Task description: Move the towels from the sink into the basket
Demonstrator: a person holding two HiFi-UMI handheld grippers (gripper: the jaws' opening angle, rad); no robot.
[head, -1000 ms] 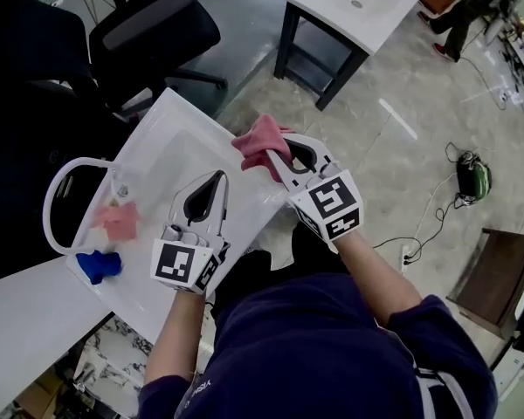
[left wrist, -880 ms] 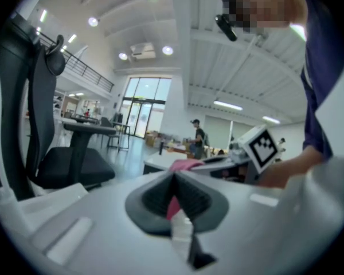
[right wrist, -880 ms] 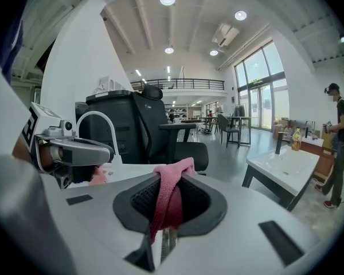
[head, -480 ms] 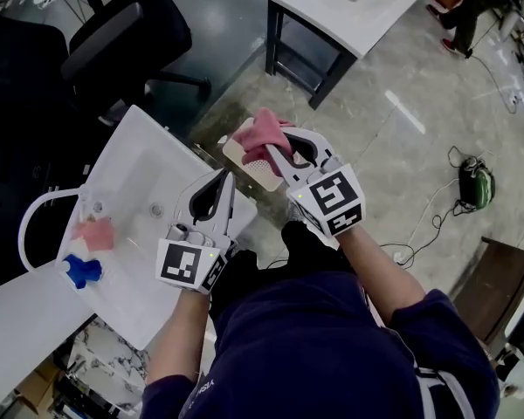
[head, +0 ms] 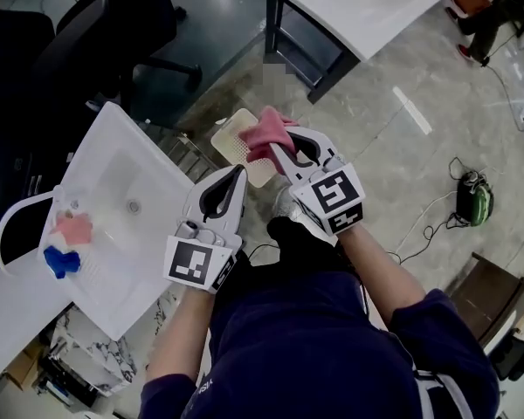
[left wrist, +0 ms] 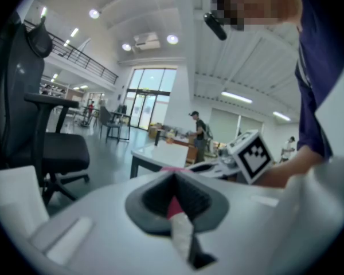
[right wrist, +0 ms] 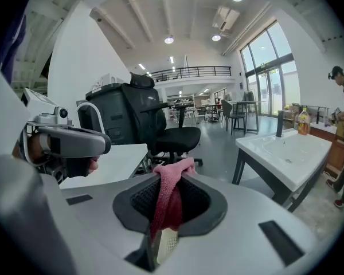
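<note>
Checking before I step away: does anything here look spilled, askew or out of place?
Nothing stands out. The right gripper is shut on a pink towel above the basket on the floor; a second pink towel and a blue towel lie in the sink; the left gripper is shut, empty.

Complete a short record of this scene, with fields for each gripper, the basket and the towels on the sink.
right gripper: shut on a pink towel, held over the basket
left gripper: shut, nothing held
basket: cream, perforated, beside the sink
sink: white, with a second pink towel and a blue towel at one end
</note>
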